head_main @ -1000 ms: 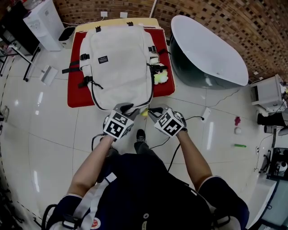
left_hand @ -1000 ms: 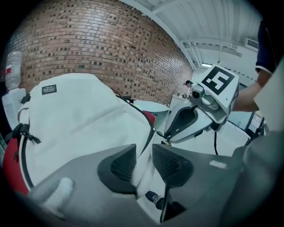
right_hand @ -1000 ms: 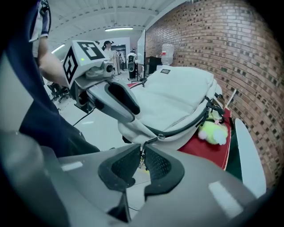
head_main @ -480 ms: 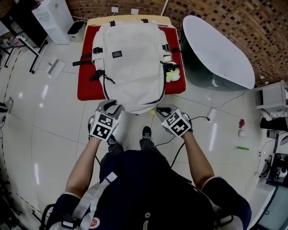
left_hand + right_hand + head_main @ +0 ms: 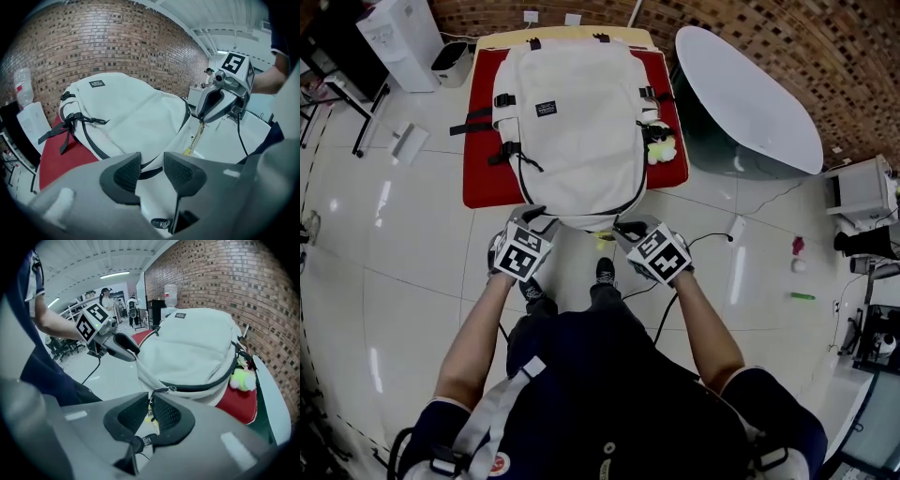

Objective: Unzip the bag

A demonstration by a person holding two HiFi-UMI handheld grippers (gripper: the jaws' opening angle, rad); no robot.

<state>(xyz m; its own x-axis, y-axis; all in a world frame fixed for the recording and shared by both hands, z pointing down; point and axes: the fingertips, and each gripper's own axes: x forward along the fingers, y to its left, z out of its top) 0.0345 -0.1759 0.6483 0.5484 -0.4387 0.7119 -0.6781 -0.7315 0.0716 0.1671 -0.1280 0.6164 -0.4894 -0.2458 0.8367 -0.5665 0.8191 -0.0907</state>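
A white backpack [image 5: 577, 122] lies flat on a red mat [image 5: 483, 178], its black zip track running round the near edge. My left gripper [image 5: 534, 218] is at the bag's near left corner. Its jaws [image 5: 152, 171] are opening, with the bag's white edge and zip track in the gap, not pressed. My right gripper [image 5: 623, 228] is at the near right corner. In the right gripper view its jaws [image 5: 150, 416] stand narrow, shut on the zipper pull just below the metal slider [image 5: 165, 390]. The pull's yellow cord [image 5: 194, 140] hangs beneath that gripper.
A yellow-green plush toy [image 5: 661, 150] hangs at the bag's right side. A large white oval tub [image 5: 745, 103] stands to the right of the mat, a white appliance [image 5: 394, 42] at the far left. Cables and the person's shoes [image 5: 605, 272] are on the tiled floor below the grippers.
My left gripper has shifted left along the bag's near edge, away from the right gripper. The right gripper stays at the near right corner on the pull.
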